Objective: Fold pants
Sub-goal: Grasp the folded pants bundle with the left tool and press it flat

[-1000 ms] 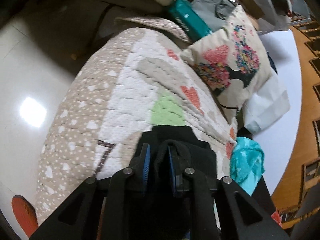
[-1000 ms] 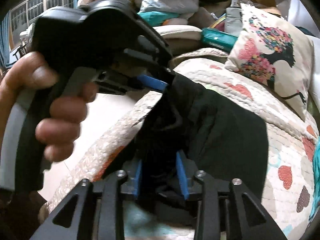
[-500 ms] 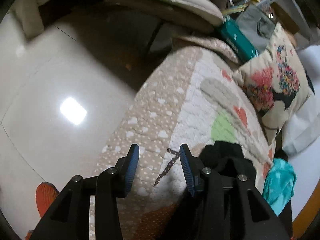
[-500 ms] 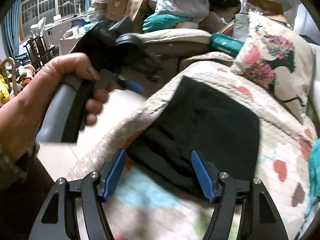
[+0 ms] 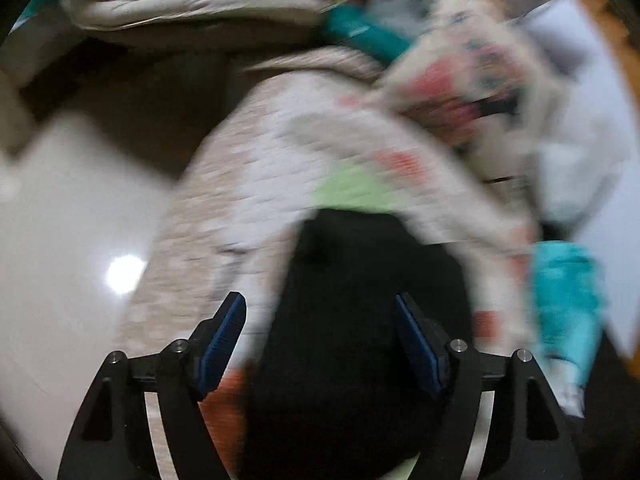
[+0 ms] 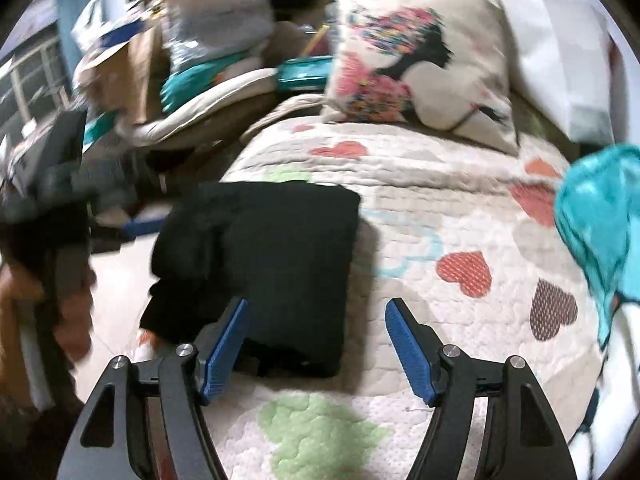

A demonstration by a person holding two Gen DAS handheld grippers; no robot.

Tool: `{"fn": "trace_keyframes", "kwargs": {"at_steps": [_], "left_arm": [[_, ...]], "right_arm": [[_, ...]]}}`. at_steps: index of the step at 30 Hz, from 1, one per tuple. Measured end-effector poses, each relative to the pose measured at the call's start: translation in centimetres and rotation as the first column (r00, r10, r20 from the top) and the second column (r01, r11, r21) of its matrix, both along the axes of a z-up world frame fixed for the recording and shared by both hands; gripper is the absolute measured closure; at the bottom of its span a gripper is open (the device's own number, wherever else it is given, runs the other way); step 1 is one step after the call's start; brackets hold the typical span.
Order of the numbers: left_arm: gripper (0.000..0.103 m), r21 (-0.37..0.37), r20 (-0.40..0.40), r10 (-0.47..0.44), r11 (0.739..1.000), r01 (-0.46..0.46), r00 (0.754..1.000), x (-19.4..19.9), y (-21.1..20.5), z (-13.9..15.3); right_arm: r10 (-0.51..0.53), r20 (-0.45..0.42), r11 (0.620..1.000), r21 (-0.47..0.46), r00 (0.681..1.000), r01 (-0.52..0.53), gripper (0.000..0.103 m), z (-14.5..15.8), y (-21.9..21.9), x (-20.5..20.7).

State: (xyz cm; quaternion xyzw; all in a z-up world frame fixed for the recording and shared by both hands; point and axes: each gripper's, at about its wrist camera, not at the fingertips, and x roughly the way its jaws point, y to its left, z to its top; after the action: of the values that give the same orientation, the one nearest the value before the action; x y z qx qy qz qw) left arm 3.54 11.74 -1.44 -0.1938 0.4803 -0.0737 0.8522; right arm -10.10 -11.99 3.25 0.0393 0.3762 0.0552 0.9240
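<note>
The black pants (image 6: 272, 264) lie folded in a compact rectangle on the heart-patterned quilt (image 6: 460, 200), near its left edge. They also show in the blurred left wrist view (image 5: 360, 320). My right gripper (image 6: 316, 344) is open and empty, just in front of the pants' near right corner. My left gripper (image 5: 320, 340) is open and empty, with the pants seen between its fingers below it. The left gripper also shows blurred at the left of the right wrist view (image 6: 136, 224).
A floral pillow (image 6: 420, 64) and a white pillow (image 6: 560, 60) lie at the far end of the bed. A teal garment (image 6: 600, 216) sits on the quilt at the right. Piled boxes and bags (image 6: 200, 40) stand beyond the bed. Shiny floor (image 5: 60, 260) is at left.
Both grippers have let go of the pants and opened wide. The pants now lie folded on the quilt. Both grippers have pulled back, the left one moving fast.
</note>
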Motion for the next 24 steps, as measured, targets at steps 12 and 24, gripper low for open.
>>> {"fn": "trace_keyframes", "kwargs": {"at_steps": [12,24], "left_arm": [[0.028,-0.206,-0.079,0.039,0.977,-0.054,0.996,-1.0,2.8,-1.7],[0.016,-0.278,-0.097,-0.122,0.956,0.091,0.988,0.2,0.0,-3.5]], "right_arm": [[-0.024,-0.055,0.994,0.109,0.998,0.029,0.026,-1.0,-2.3,2.6],[0.026,-0.221,0.913,0.402,0.975,0.067,0.025,-5.6,-2.7,10.3]]}}
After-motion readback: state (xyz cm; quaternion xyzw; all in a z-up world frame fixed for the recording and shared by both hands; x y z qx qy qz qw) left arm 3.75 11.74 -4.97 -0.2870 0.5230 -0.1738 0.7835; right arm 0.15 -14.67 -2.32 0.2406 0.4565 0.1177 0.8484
